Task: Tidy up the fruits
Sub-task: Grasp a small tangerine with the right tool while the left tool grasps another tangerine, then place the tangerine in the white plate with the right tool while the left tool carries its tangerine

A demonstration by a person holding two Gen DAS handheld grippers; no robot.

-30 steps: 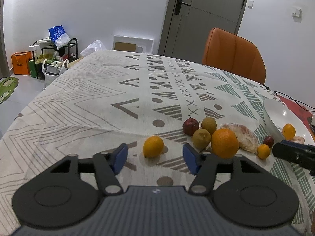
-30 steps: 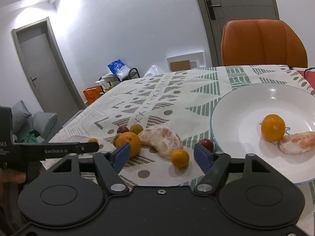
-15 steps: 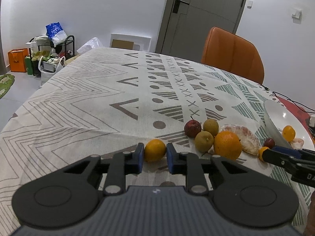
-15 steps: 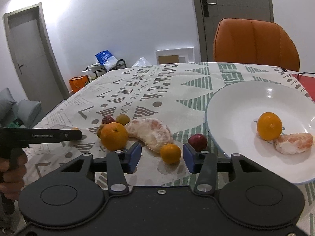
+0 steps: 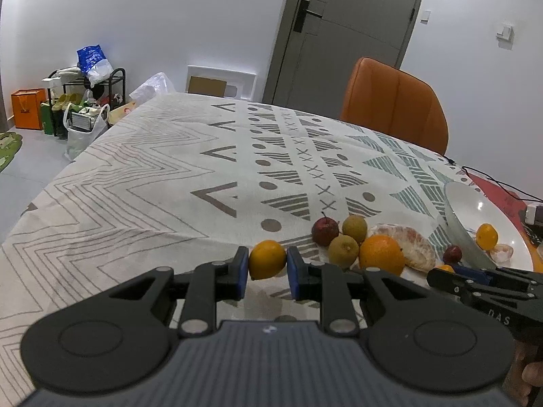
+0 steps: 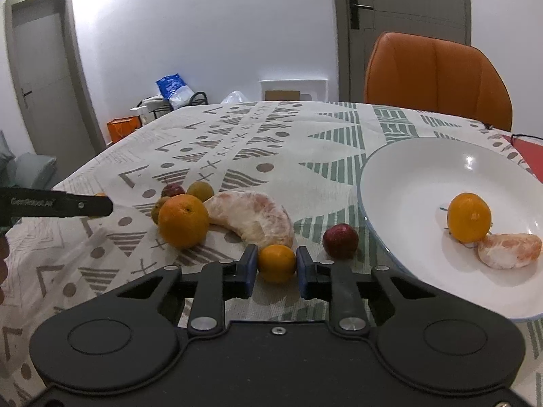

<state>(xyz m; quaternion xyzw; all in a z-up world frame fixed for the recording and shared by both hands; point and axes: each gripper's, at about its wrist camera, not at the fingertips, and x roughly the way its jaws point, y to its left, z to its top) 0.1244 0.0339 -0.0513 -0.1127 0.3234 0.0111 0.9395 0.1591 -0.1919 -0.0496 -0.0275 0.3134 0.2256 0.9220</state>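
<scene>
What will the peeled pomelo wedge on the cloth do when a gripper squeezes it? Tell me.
The peeled pomelo wedge looks soft and bare-fleshed, so it would probably dent or tear. Its curved, flat-lying shape suggests it won't roll. It may sag if gripped at one end.

We are in a home, in what looks like a dining area. A table [image 5: 142, 183] under a patterned cloth fills the middle of the frame, with an orange padded chair [image 5: 393, 105] at its far edge and a white plate [image 6: 424, 176] at the right. At the upper left a shoe rack [image 5: 85, 101] with bags stands by the white wall, and a grey door [image 5: 346, 27] closes the room at the upper right.
</scene>
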